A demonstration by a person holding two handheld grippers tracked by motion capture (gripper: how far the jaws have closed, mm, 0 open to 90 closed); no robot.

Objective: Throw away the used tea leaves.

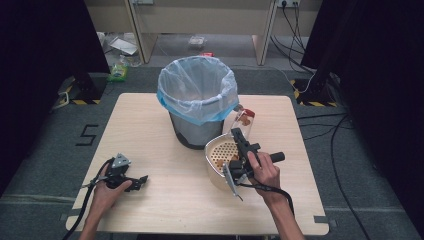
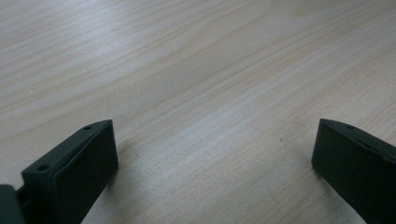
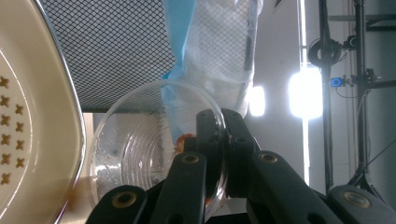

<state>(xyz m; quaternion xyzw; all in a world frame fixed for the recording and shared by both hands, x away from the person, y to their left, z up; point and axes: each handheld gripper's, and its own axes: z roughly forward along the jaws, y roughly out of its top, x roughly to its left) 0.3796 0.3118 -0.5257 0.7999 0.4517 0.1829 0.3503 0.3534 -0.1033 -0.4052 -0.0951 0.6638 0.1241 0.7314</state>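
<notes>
My right gripper [image 1: 237,135] is shut on the rim of a clear plastic cup [image 1: 244,118], which is tipped on its side just right of the bin and has a few orange bits inside. In the right gripper view the jaws [image 3: 222,119] pinch the cup's thin wall [image 3: 135,154], one inside and one outside. A cream perforated strainer bowl [image 1: 218,156] sits just below and left of the cup, with its rim [image 3: 70,116] close by. My left gripper [image 1: 141,180] rests near the table's front left. Its jaws [image 2: 212,154] are open over bare wood.
A black mesh bin [image 1: 192,131] lined with a clear and blue bag [image 1: 197,87] stands mid-table behind the strainer; its mesh wall [image 3: 116,46] shows close beyond the cup. The wooden table [image 1: 150,125] has bare room on its left half. Cables run over the floor at right.
</notes>
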